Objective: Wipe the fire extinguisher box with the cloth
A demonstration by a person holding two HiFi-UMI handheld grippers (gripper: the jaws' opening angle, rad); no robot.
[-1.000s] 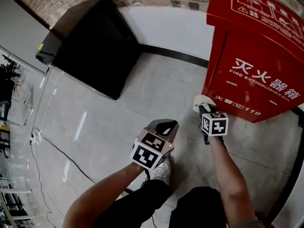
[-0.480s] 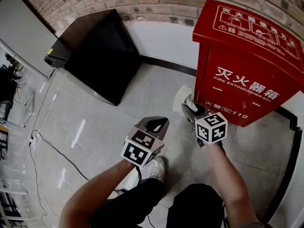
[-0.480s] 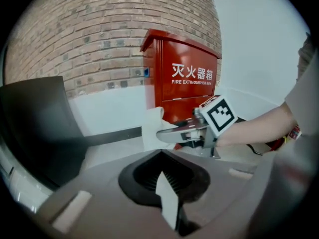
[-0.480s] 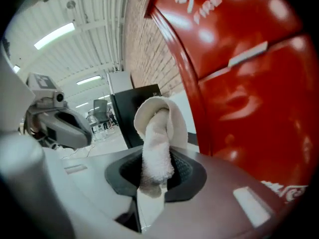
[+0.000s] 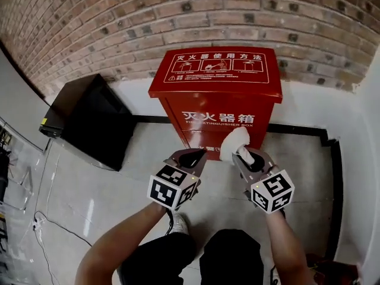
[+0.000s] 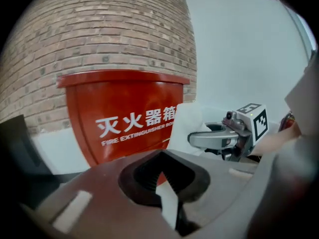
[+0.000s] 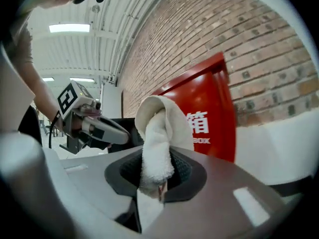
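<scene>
Red-brown brick wall [image 5: 119, 22] at the back. The red metal fire extinguisher box with white lettering [image 5: 217, 100] stands on the floor against it, square ahead of me, so its front face is the nearest surface to wipe. Right gripper [image 5: 242, 157] is clamped on the white terry cloth [image 5: 233, 141]. The wad is bunched beyond the jaws and aimed at the box front, near it but, I judge, not yet touching. Left gripper [image 5: 191, 155] has its jaws together on nothing and is held alongside, out of the way.
</scene>
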